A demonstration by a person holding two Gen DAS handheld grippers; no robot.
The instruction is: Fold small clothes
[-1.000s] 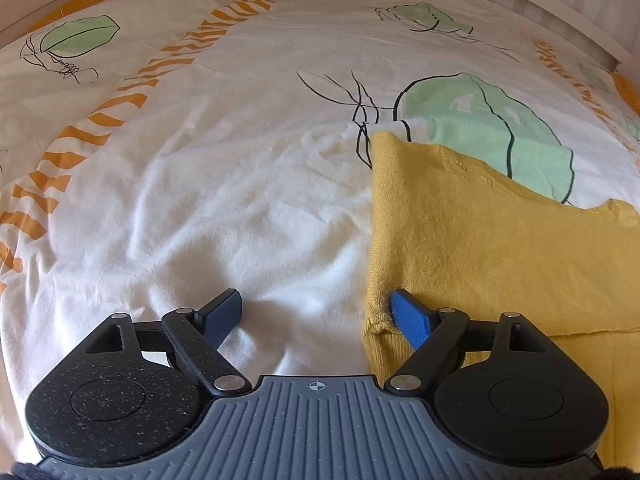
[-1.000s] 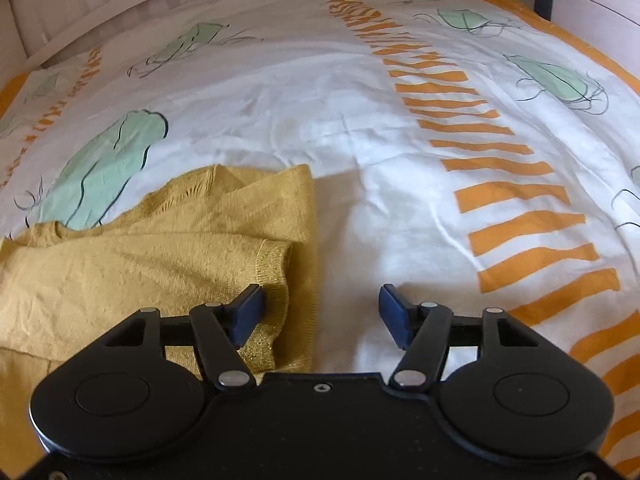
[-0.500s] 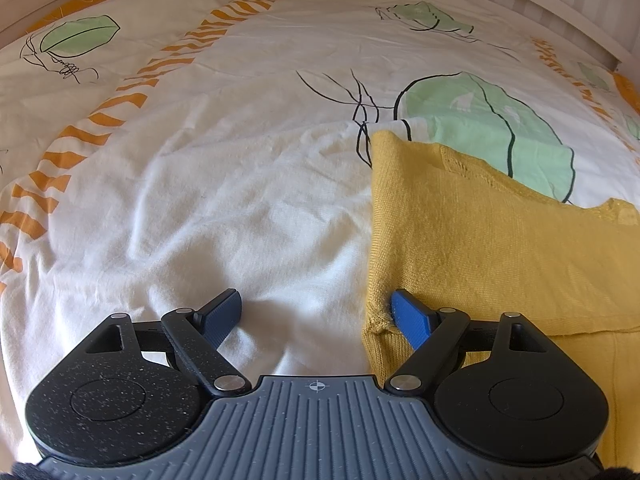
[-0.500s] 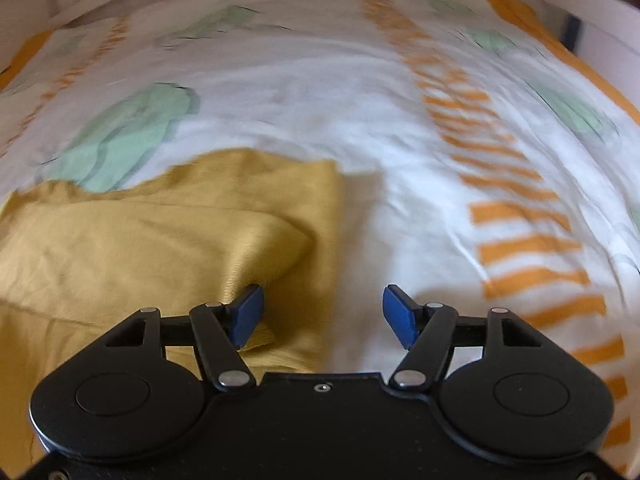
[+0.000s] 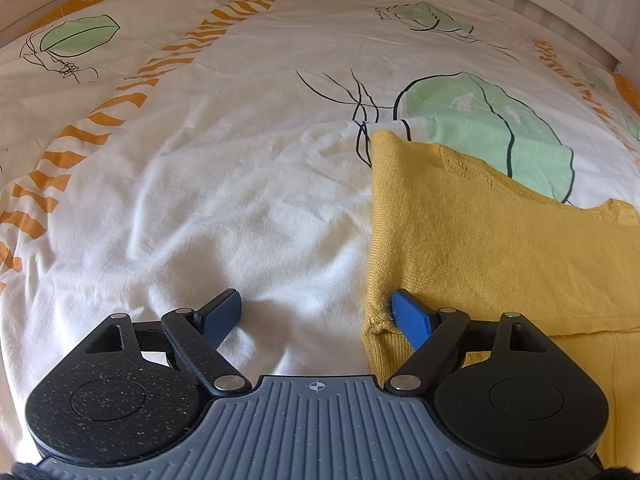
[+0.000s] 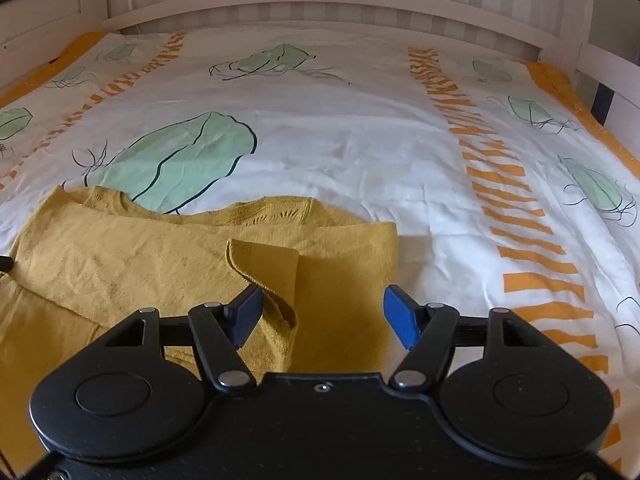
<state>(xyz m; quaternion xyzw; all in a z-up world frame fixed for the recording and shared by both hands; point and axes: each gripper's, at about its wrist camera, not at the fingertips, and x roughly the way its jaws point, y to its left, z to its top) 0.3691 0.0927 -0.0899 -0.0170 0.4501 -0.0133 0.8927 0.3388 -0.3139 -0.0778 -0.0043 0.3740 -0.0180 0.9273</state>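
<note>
1. Left wrist view: left tongs (image 5: 316, 314) spread wide, angled down at the bed; nothing gripped.
2. Left pad (image 5: 224, 312) of these tongs sits on the bare white duvet cover (image 5: 192, 208). Right pad (image 5: 408, 316) sits at the near left corner of the yellow knit top (image 5: 492, 240), over the folded edge; contact with the knit cannot be told.
3. Knit top lies ahead and to the right of the left tongs, folded, with a straight left edge running away from the right pad. A second yellow layer shows below the fold, near the right arm of the tongs.
4. Right wrist view: right tongs (image 6: 322, 314) parted, not clamped on anything.
5. A loose flap (image 6: 268, 272) of the yellow knit top (image 6: 120, 252) stands up just ahead of the left pad (image 6: 246, 312); its hem curls down between the pads, close to that left pad. Right pad (image 6: 400, 318) is clear of the flap, above the right edge of the knit.
6. Bulk of the garment spreads to the left of the right tongs; white duvet cover (image 6: 360, 140) with green leaf prints and orange dashes lies ahead and right.
7. Pale bed frame (image 6: 320, 0) runs across beyond the right tongs.
</note>
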